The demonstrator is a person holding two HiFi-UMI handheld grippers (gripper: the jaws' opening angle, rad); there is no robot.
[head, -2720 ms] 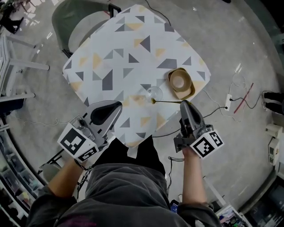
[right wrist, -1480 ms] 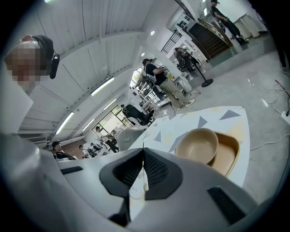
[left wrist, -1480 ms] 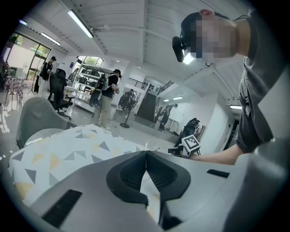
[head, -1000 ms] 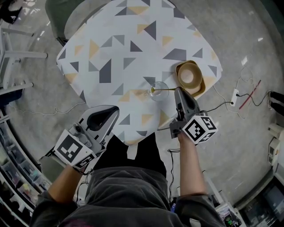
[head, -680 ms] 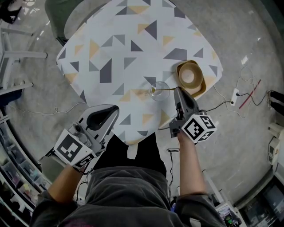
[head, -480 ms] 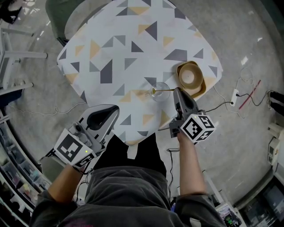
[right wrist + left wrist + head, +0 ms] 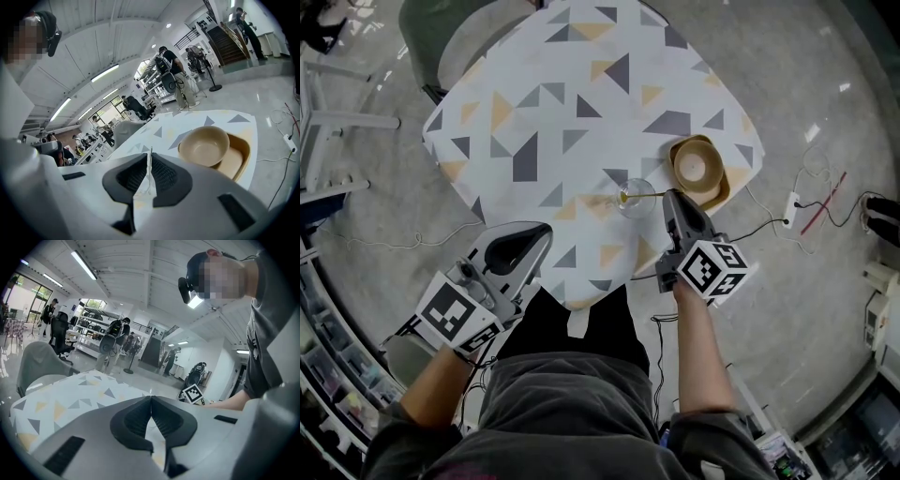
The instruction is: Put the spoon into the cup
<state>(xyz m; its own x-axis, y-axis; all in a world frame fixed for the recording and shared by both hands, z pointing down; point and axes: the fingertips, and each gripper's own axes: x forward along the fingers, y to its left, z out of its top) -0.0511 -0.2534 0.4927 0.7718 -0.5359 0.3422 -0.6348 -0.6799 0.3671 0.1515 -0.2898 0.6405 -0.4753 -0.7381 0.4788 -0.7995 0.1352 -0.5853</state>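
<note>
1. Setting. In the head view a table [image 7: 534, 94] under a cloth of grey and yellow triangles fills the upper centre. A clear glass cup [image 7: 635, 198] stands near its lower right edge. A tan bowl [image 7: 691, 167] sits in a tan tray [image 7: 719, 190] to the upper right of the cup.
2. Right gripper [image 7: 668, 199]. It reaches in from the lower right with its tips just beside the cup. In the right gripper view its jaws are clenched on a thin upright strip, which we read as the handle of the spoon [image 7: 150, 164] seen edge-on.
3. Spoon [image 7: 649, 196]. In the head view the gold handle runs leftward from the jaws. Its bowl end lies within the outline of the cup, at the left side.
4. Left gripper [image 7: 546, 229]. It hangs at the lower left, over the near table edge and well apart from the cup. In the left gripper view its jaws are pressed together with nothing between them.
5. Progress. We judge the spoon carried to the cup and partly entered. What remains is to settle the spoon down, release the handle and draw the right gripper clear. We cannot tell whether the spoon tip touches the glass bottom.
</note>
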